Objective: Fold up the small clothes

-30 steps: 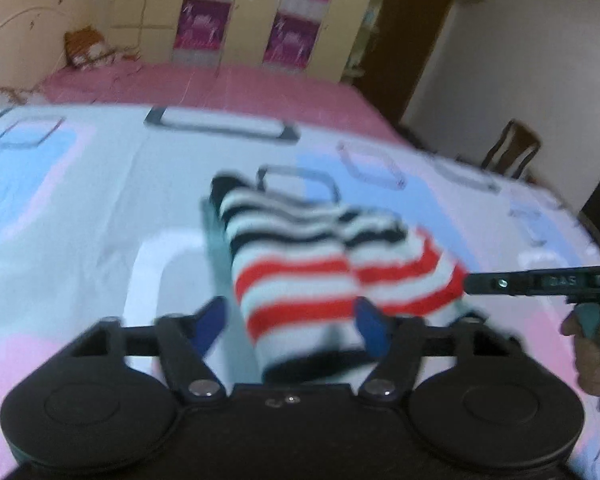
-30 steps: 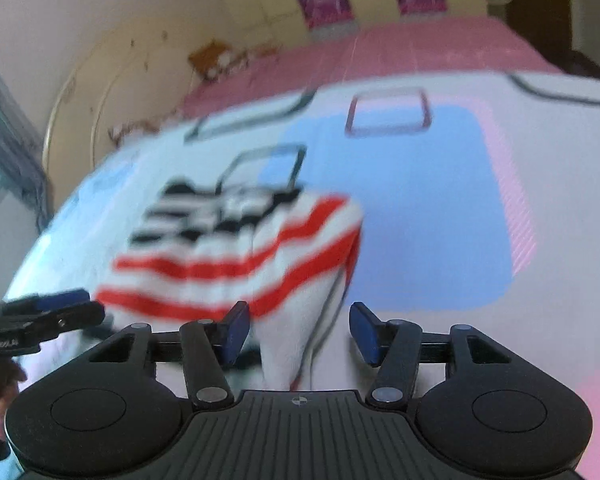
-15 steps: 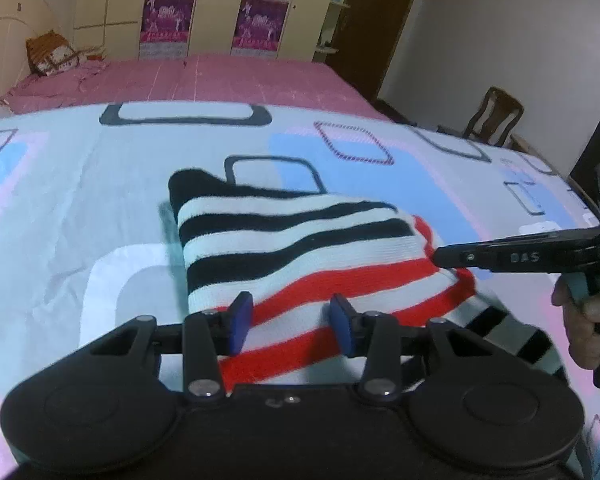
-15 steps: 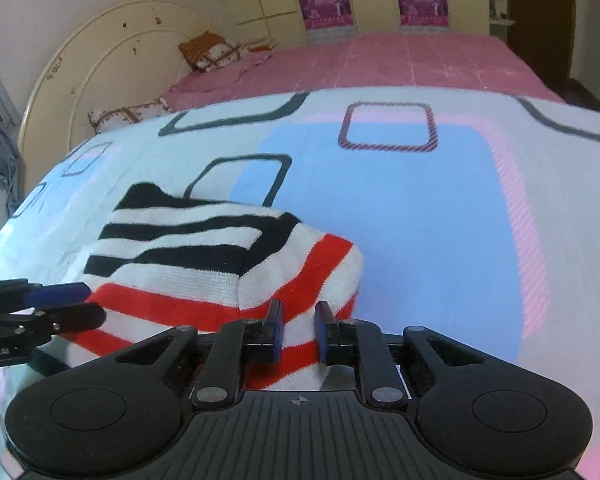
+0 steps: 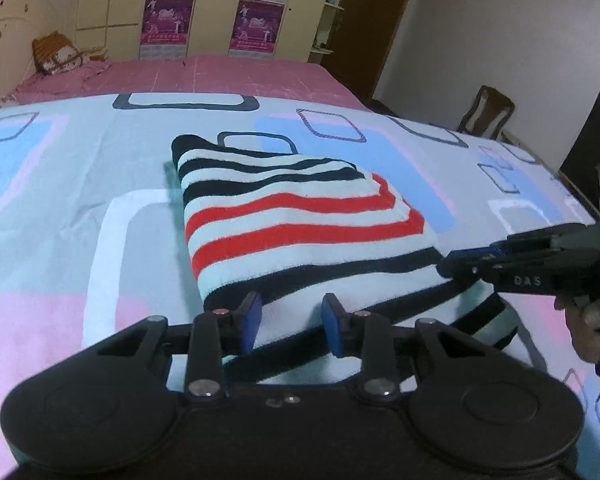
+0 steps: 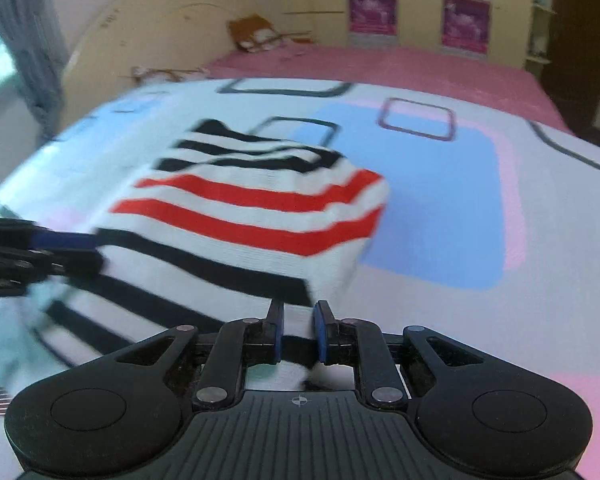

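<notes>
A knitted sweater [image 5: 300, 216] with white, black and red stripes lies folded on the bedspread; it also shows in the right wrist view [image 6: 252, 208]. My left gripper [image 5: 292, 320] sits at its near left edge. Its jaws are closing, with a white and black fold filling the gap between the blue pads. My right gripper [image 6: 299, 332] is shut on the near right corner, black-striped cloth pinched between its pads. From the left wrist view the right gripper [image 5: 456, 266] bites the sweater's right edge, with a hand [image 5: 592, 320] on its handle. The left gripper [image 6: 84, 252] appears blurred at the sweater's left edge.
The pastel bedspread [image 5: 60, 184] with rectangle outlines spreads all around the sweater. Beyond it lie a pink sheet [image 5: 220, 76], an orange cushion [image 5: 56, 52] and a cream headboard [image 6: 172, 32]. A wardrobe with posters [image 5: 168, 20] stands behind. A wooden chair [image 5: 488, 116] stands at right.
A second ago the sweater hung lifted and blurred between wide jaws. It now lies flat and folded, and both grippers have drawn back to its near edge with their jaws narrowed.
</notes>
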A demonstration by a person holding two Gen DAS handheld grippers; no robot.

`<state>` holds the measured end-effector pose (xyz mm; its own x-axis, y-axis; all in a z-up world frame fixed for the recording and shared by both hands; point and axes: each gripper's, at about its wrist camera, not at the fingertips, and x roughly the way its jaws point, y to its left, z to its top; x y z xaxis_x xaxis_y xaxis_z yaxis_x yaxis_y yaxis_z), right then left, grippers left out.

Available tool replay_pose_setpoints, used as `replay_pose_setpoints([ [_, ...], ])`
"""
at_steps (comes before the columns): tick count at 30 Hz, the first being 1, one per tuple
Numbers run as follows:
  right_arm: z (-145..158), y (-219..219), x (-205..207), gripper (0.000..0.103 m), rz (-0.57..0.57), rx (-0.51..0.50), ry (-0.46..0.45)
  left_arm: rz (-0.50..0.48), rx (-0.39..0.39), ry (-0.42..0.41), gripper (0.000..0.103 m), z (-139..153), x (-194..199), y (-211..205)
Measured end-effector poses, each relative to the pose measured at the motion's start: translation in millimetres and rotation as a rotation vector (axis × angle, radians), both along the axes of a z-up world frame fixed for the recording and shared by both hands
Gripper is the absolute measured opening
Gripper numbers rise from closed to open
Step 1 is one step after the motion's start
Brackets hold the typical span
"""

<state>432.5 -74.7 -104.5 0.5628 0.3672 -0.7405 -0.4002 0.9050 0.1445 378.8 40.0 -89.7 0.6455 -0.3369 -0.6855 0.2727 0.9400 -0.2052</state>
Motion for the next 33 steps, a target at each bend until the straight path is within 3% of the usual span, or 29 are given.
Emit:
replay_pose_setpoints([
  [6, 12, -6, -8, 0.016, -0.023, 0.028, -0.011, 0.008, 0.031, -0.02, 0.028, 10, -17, -1],
  [12, 32, -11, -43, 0.016, 0.012, 0.054, -0.027, 0.017, 0.041, 0.033, 0.028, 6, -50, 3],
  [18, -5, -2, -56, 0.016, 0.028, -0.007, 0.056, 0.086, 0.034, 0.059, 0.03, -12, -60, 0],
  [22, -14, -10, -55, 0.016, 0.008, 0.03, 0.056, 0.115, 0.064, 0.047, 0.03, -14, -61, -5],
  [33, 22, -38, -98, 0.016, -0.031, 0.111, 0.007, 0.181, 0.115, 0.007, 0.028, 7, -94, -28],
])
